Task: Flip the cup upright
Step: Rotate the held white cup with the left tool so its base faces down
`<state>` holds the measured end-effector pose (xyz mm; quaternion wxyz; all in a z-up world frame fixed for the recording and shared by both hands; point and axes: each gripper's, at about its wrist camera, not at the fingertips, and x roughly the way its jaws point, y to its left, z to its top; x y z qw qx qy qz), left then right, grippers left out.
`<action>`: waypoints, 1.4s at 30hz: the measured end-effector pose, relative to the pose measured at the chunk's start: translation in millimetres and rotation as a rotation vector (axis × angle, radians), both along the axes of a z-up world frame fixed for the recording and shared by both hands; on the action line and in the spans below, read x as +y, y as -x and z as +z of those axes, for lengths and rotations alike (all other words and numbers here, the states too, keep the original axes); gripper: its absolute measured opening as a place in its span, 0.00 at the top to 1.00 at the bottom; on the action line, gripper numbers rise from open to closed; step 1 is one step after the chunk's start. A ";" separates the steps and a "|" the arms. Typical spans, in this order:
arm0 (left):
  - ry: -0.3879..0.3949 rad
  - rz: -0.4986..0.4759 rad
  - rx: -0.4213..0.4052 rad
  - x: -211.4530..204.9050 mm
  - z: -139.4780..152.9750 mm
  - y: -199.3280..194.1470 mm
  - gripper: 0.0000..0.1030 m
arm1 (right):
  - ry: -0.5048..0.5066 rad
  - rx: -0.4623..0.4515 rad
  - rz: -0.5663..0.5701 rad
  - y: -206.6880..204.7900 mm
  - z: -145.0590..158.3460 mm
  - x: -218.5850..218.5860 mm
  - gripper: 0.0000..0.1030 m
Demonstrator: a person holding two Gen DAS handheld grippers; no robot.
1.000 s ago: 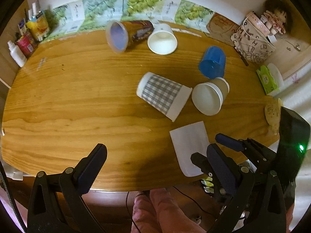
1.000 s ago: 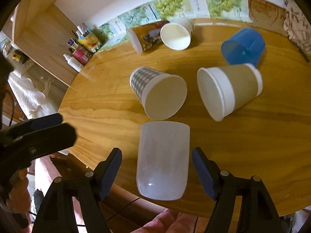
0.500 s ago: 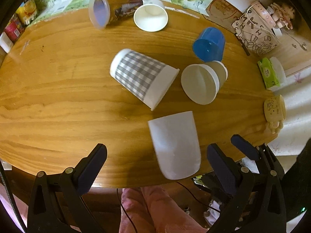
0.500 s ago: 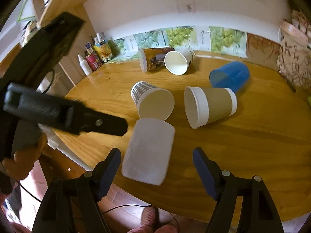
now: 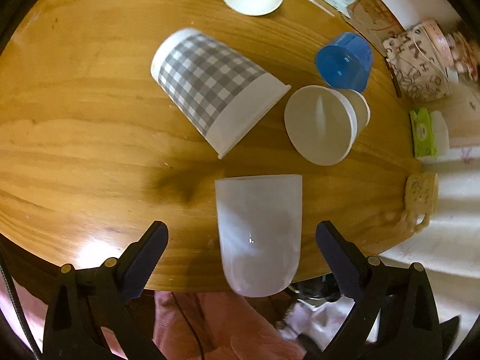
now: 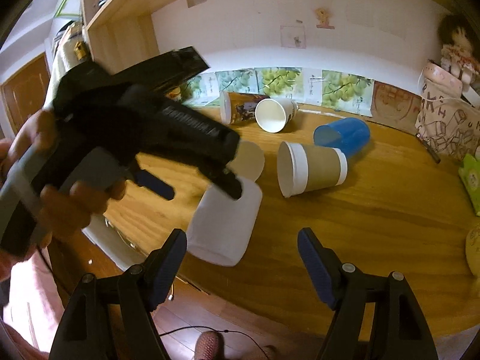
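A frosted white plastic cup [image 5: 259,234] lies on its side at the near edge of the wooden table [image 5: 75,150], base toward me and overhanging the edge. My left gripper [image 5: 241,246] is open, its fingers on either side of the cup without touching it. In the right wrist view the same cup [image 6: 223,222] lies left of centre, with the left gripper's body above it. My right gripper [image 6: 243,255] is open and empty, just right of the cup.
Other cups lie on their sides: a grey checked one [image 5: 210,90], a brown-sleeved paper one [image 6: 312,169], a blue plastic one [image 5: 345,60], a white paper one [image 6: 274,114] and a printed one [image 6: 232,111]. A printed bag [image 6: 447,129] stands at the right.
My left gripper has moved in over the table edge until its fingers straddle the frosted cup. My right gripper has pulled back and to the right, off the cup.
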<state>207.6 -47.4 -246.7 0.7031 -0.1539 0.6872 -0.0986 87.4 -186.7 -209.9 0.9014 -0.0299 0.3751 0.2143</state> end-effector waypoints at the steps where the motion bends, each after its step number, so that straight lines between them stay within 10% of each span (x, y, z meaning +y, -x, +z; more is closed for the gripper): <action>1: 0.010 0.009 0.011 -0.8 -2.0 -1.1 0.04 | -0.001 0.019 0.005 0.1 -1.5 -1.2 0.25; 26: 0.049 0.074 0.195 -27.0 -32.7 -20.0 0.30 | -0.015 0.121 0.077 -33.5 -10.4 -33.7 0.25; 42: -0.104 -0.073 -0.019 -42.6 3.1 7.5 0.31 | 0.022 0.054 0.122 -27.1 12.2 -31.6 0.25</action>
